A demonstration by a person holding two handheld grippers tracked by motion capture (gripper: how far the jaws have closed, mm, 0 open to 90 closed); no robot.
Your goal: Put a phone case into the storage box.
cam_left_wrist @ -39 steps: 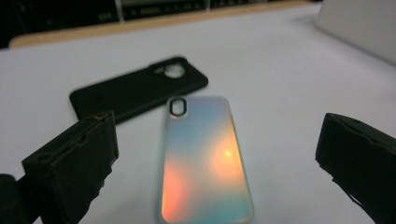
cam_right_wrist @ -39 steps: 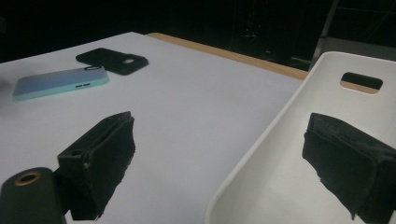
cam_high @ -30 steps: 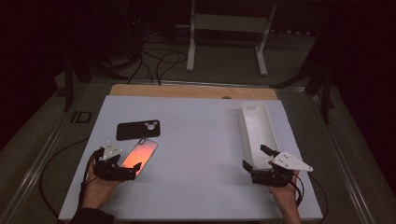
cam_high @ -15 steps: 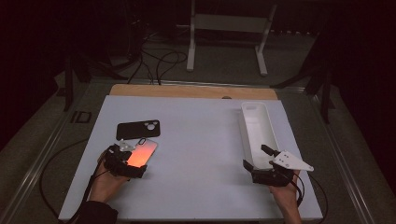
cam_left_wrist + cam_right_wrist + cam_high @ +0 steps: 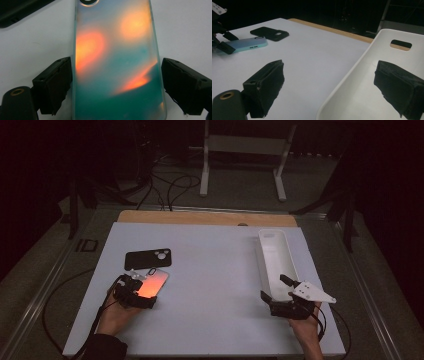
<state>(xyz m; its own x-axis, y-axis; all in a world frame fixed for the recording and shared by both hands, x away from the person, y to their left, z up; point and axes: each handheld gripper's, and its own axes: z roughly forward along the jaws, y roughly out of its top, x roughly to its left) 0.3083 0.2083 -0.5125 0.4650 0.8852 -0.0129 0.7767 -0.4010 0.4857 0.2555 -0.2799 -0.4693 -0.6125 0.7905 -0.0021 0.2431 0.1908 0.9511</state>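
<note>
An iridescent orange-teal phone case (image 5: 154, 281) lies flat on the white table, camera hole away from me. My left gripper (image 5: 135, 292) is open at its near end. In the left gripper view the case (image 5: 115, 50) lies between the two jaws of that gripper (image 5: 116, 62), each jaw close beside one long edge. A black phone case (image 5: 148, 259) lies just beyond it. My right gripper (image 5: 280, 296) is open at the near end of a long white tray (image 5: 275, 245). In the right gripper view, the tray's rim (image 5: 352, 67) runs between the jaws of this gripper (image 5: 330, 65).
The white table top (image 5: 215, 270) has a wooden strip (image 5: 200, 217) along its far edge. Beyond it stand a metal stand (image 5: 242, 150) and floor cables (image 5: 170, 185). From the right gripper view I see both cases (image 5: 247, 43) and the left gripper (image 5: 219, 37) far left.
My left gripper has slid forward along the table so its jaws now stand on either side of the iridescent case's near end. The right gripper has stayed in place.
</note>
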